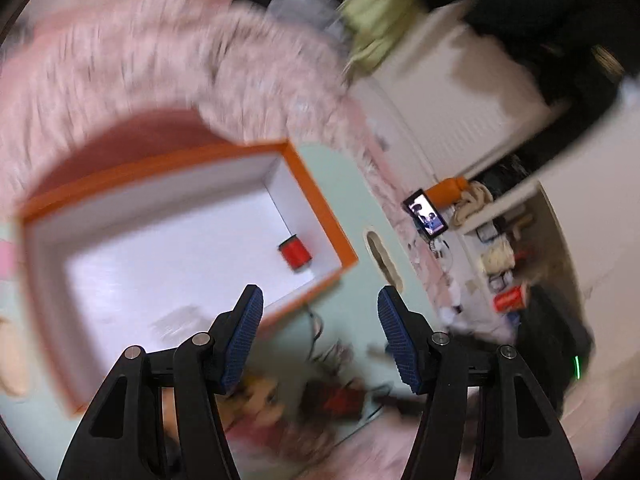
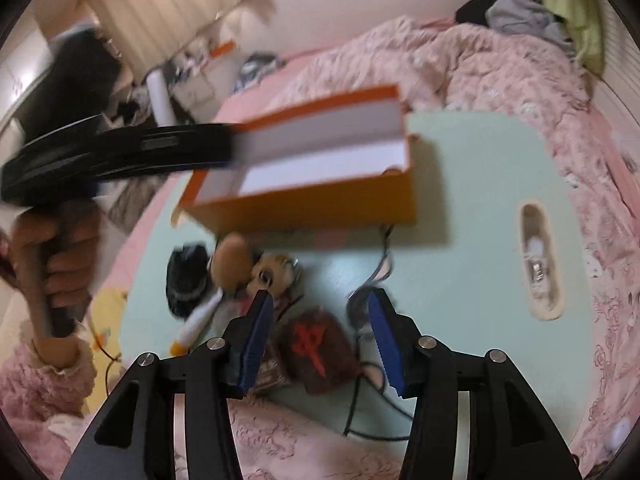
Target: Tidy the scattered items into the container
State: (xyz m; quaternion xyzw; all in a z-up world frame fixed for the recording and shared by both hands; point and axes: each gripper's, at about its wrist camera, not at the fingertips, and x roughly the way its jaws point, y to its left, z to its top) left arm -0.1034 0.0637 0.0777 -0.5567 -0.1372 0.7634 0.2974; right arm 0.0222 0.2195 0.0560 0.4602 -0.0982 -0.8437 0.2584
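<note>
An orange box [image 1: 320,200] with a white inside stands on a mint-green board [image 1: 344,184]; a red spool [image 1: 295,254] lies in its near right corner. My left gripper [image 1: 320,300] hovers open and empty over the box's near edge. In the right wrist view the orange box [image 2: 304,196] sits behind a heap of items: a brown pouch with a red mark [image 2: 316,348], a tan-headed brush [image 2: 232,260], a black round item [image 2: 188,276] and a small figure [image 2: 272,272]. My right gripper [image 2: 320,308] is open just above the pouch, not pressing on it.
The board [image 2: 460,160] has a handle slot [image 2: 538,260] and lies on a bed with a pink blanket [image 2: 500,64]. A black cable [image 2: 360,400] trails off the board's near edge. A lit phone [image 1: 428,216] leans at the bedside. A hand [image 2: 52,264] holds the blurred left gripper [image 2: 120,152].
</note>
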